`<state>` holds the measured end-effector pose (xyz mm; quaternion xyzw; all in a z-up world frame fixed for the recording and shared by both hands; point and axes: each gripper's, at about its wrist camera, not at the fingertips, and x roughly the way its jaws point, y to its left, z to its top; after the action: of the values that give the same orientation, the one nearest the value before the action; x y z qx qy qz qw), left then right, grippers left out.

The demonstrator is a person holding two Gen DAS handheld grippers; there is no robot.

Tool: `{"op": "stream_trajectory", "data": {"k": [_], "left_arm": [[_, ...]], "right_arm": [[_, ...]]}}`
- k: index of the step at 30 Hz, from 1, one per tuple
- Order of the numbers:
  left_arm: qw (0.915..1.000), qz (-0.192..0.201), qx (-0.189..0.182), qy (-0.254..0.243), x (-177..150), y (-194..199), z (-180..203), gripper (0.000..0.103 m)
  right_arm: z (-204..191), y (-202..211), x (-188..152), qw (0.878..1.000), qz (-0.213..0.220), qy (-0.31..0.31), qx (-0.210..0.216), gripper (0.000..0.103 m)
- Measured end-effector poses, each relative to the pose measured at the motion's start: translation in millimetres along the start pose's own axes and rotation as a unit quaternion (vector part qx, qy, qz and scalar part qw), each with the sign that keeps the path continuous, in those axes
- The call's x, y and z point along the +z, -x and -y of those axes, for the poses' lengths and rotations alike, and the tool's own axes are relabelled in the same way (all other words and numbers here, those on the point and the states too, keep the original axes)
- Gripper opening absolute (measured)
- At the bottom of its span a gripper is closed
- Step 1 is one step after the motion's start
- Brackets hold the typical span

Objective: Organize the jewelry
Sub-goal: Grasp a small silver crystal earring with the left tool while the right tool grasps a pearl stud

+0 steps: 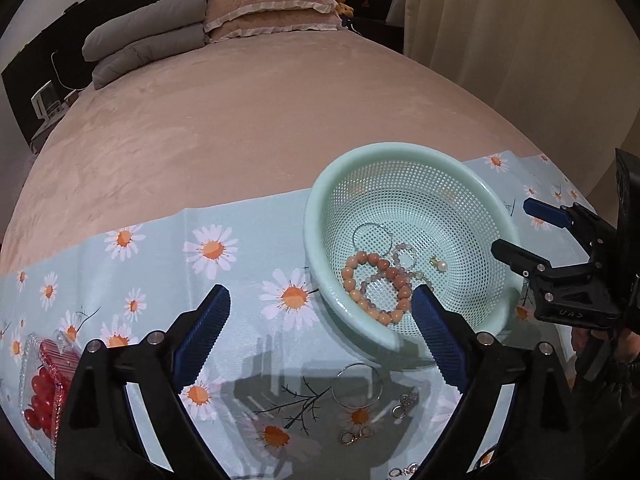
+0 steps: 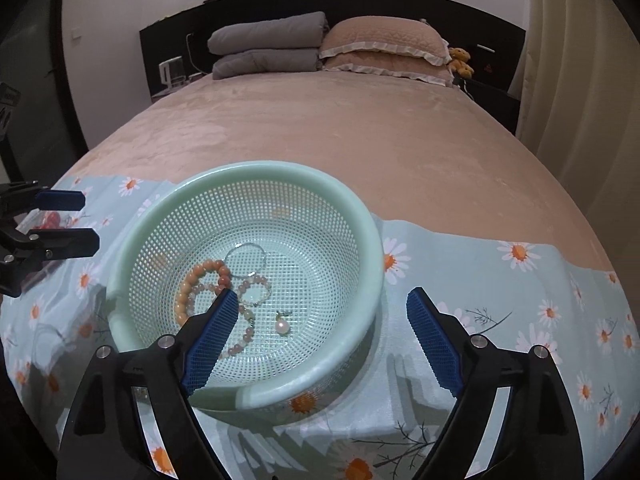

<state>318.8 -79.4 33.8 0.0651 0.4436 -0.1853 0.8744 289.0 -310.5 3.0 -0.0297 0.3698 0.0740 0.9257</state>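
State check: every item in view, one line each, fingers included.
Left gripper: open, nothing between fingers.
Right gripper: open, empty, over basket.
Basket: upright on cloth, holds jewelry.
Orange bracelet: in basket.
Pearl pendant: in basket, apart from bracelets.
Hoop: on cloth, outside basket.
Small earrings: on cloth, outside basket.
Red-bead box: on cloth, at left edge.

Both tongs, the left tongs (image 1: 322, 334) and the right tongs (image 2: 322, 340), have black plastic arms, ribbed blue pads (image 1: 202, 338) and silver screws; the right one's body bears embossed letters.
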Motion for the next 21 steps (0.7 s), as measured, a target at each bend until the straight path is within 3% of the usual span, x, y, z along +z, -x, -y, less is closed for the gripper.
{"op": "stream_trajectory", "data": {"k": [11, 21], "left_arm": [[0.9994, -0.027, -0.015, 0.017, -35.1, -1.2, -7.1, 0.095], [0.9981, -0.059, -0.015, 0.006, -67.3, -14.4, -0.7, 0.095]], "right_arm": [[1.2, 18.9, -29.0, 0.999, -0.014, -0.028, -0.019, 0.086], [-35.8, 34.4, -66.7, 0.999, -0.033, 0.005, 0.011, 0.086]]}}
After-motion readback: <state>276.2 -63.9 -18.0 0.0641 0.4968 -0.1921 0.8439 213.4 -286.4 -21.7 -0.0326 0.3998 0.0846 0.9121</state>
